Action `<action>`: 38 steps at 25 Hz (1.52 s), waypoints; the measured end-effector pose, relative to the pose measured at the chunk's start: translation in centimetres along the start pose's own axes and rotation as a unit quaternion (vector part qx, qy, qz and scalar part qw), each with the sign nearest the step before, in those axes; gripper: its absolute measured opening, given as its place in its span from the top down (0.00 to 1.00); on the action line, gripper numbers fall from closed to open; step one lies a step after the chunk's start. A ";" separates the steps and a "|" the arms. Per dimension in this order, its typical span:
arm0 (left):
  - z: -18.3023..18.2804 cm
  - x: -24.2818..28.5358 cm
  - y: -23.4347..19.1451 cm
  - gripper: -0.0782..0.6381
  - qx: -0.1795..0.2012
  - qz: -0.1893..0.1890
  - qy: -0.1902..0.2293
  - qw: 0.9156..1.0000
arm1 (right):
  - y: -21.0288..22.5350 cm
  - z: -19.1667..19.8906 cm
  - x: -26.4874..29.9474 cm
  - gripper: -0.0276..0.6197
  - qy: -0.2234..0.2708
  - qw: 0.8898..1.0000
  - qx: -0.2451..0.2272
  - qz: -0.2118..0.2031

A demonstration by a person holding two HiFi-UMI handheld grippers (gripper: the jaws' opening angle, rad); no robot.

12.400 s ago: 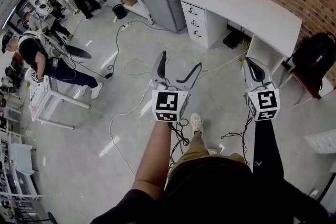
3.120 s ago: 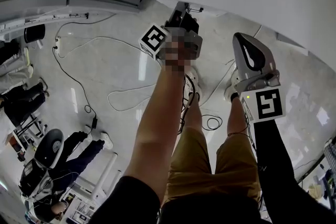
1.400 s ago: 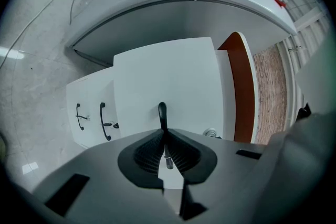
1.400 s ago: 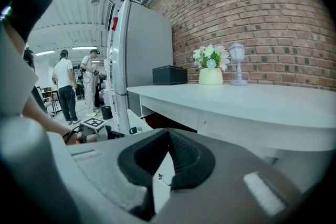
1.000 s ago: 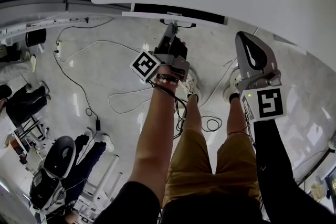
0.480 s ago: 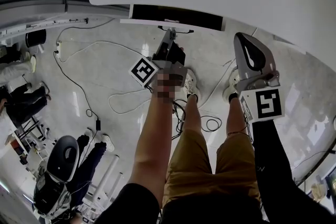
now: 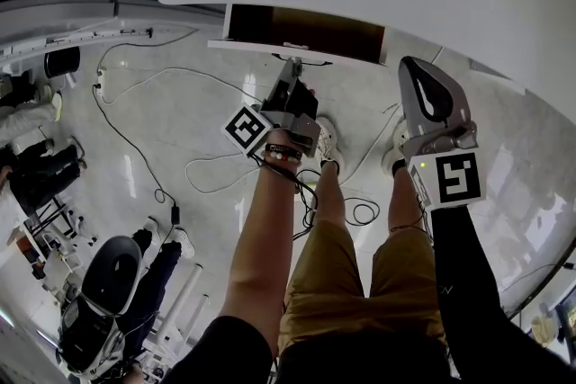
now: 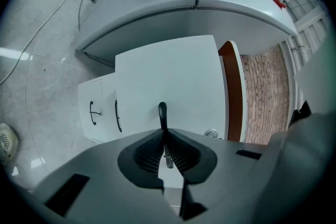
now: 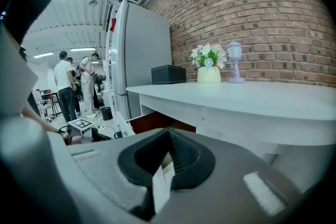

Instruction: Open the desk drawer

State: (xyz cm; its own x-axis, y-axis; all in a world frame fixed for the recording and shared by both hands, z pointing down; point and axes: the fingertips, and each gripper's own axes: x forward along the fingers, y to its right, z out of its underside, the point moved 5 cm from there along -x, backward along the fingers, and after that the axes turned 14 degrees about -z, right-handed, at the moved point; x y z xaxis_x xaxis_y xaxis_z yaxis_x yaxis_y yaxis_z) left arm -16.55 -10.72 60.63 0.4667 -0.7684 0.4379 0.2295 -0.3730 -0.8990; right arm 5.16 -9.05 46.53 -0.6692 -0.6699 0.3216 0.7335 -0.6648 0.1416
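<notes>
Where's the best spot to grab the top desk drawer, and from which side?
Grip its dark bow handle at mid-span, coming straight at the drawer front. The bar is thin and stands off the flat panel, so jaws can close across it, as the left gripper does now.

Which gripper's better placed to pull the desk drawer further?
Left: the left gripper is shut on the white desk drawer's black bar handle; the right gripper is shut and empty, aside.

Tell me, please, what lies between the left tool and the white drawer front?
The black handle: the left gripper view shows the left tool shut on it, just off the white drawer front.
</notes>
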 end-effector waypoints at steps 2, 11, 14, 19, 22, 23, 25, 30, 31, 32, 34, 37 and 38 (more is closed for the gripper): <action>-0.1 0.1 -0.3 0.85 -0.001 -0.003 0.001 1.000 | 0.2 0.2 0.5 0.96 -0.002 1.000 0.001 -0.002; 0.1 -0.8 -1.6 0.85 -0.015 -0.023 0.002 1.000 | 0.6 0.7 1.5 0.96 -0.006 1.000 0.003 -0.005; 0.1 -0.9 -2.0 0.85 -0.017 -0.027 0.003 1.000 | 0.8 0.7 1.9 0.96 -0.008 1.000 0.003 -0.009; 0.1 -0.9 -2.2 0.85 -0.020 -0.029 0.002 0.999 | 0.9 0.7 2.2 0.96 -0.008 1.000 0.003 -0.009; 0.2 -1.0 -2.5 0.85 -0.018 -0.032 0.001 0.999 | 0.8 0.9 2.4 0.96 -0.008 1.000 0.003 -0.011; 0.2 -1.0 -2.6 0.85 -0.017 -0.033 0.000 0.999 | 0.7 0.9 2.4 0.96 -0.009 1.000 0.003 -0.012; 0.2 -1.2 -2.9 0.85 -0.017 -0.037 -0.001 0.999 | 0.6 0.9 2.5 0.96 -0.009 1.000 0.001 -0.013; 0.5 -2.4 -3.5 0.85 -0.022 -0.044 -0.003 0.999 | 0.1 0.5 2.6 0.96 -0.007 1.000 -0.002 -0.014; 0.6 -2.6 -3.7 0.85 -0.022 -0.046 -0.004 0.999 | 0.1 0.4 2.6 0.96 -0.007 1.000 -0.002 -0.014; 0.7 -2.8 -3.8 0.85 -0.023 -0.048 -0.004 0.999 | 0.0 0.4 2.6 0.96 -0.007 1.000 -0.003 -0.014; 0.8 -3.0 -4.0 0.85 -0.025 -0.049 -0.004 0.998 | -0.1 0.4 2.7 0.96 -0.007 1.000 -0.002 -0.015; 0.7 -2.8 -4.2 0.85 -0.026 -0.052 -0.003 0.998 | 0.0 0.6 2.9 0.96 -0.006 1.000 -0.001 -0.017; 0.7 -2.6 -4.3 0.85 -0.027 -0.053 -0.003 0.998 | 0.0 0.7 2.9 0.96 -0.008 1.000 0.001 -0.017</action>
State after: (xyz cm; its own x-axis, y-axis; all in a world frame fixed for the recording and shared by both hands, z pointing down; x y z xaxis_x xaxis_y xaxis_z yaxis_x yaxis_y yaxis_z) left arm -18.14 -6.74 63.31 0.4471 -0.7209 0.5296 0.2313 -0.4787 -0.8469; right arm 3.28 -10.77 48.14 -0.6916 -0.6420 0.3308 0.7108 -0.6864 0.1539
